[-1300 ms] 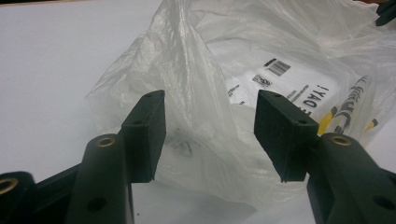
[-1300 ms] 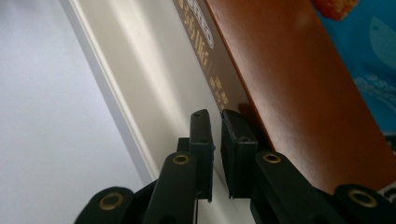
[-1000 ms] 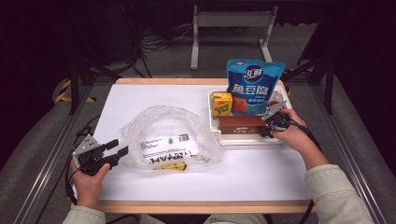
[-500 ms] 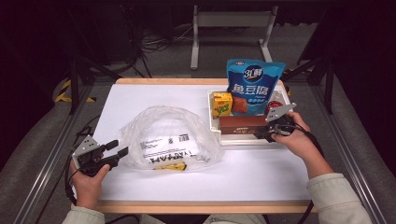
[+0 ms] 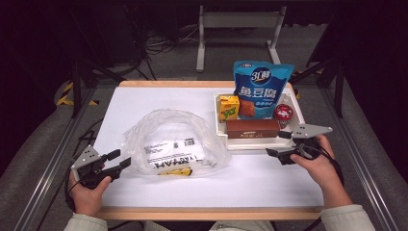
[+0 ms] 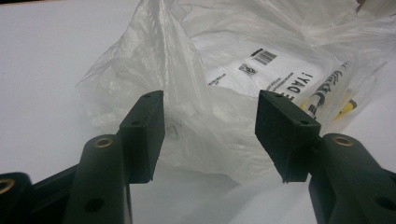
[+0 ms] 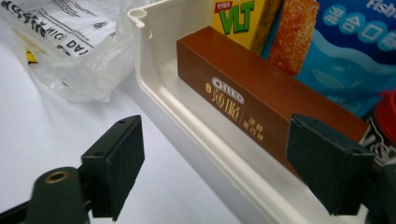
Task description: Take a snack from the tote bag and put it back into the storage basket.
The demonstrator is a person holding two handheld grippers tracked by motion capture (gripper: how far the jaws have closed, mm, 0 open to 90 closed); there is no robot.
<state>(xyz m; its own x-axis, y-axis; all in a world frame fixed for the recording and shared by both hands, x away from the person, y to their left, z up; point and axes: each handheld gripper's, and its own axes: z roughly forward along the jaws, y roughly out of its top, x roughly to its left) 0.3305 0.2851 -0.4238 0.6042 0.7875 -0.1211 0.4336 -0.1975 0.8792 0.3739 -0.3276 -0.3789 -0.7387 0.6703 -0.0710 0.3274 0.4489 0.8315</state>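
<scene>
- High view: the left gripper [image 5: 119, 160] sits at the lower left of the frame, its jaws apart and pointing at the clear plastic bag [image 5: 173, 144], which lies crumpled at the centre of the white table [image 5: 250, 178]. The bag's printed white label shows a barcode and upside-down black lettering I can't read from here.
- High view, right side: the right gripper [image 5: 278, 144] hovers just off the near edge of the white tray [image 5: 220, 126]; its jaws have just been opening and nothing is between them. In the tray sit a brown box [image 5: 252, 128], a yellow carton [image 5: 229, 107], a blue pouch [image 5: 260, 89] with large Chinese characters, and a red-lidded cup [image 5: 284, 113].
- Left gripper view: both black jaws stand wide apart with the plastic bag [image 6: 224, 93] right ahead and between them, pads not pressing it. A barcode and the inverted letters "DAY" run across the upper right.
- Right gripper view: the jaws stand open, empty, straddling the tray's [image 7: 187, 116] near wall. The brown box [image 7: 261, 107] reads "OREO" with Chinese script beneath; the yellow carton [image 7: 238, 18] at top centre reads "VLT". The blue pouch [image 7: 355, 51] fills the upper right, and the bag [image 7: 70, 51] shows "DAY" at upper left.
</scene>
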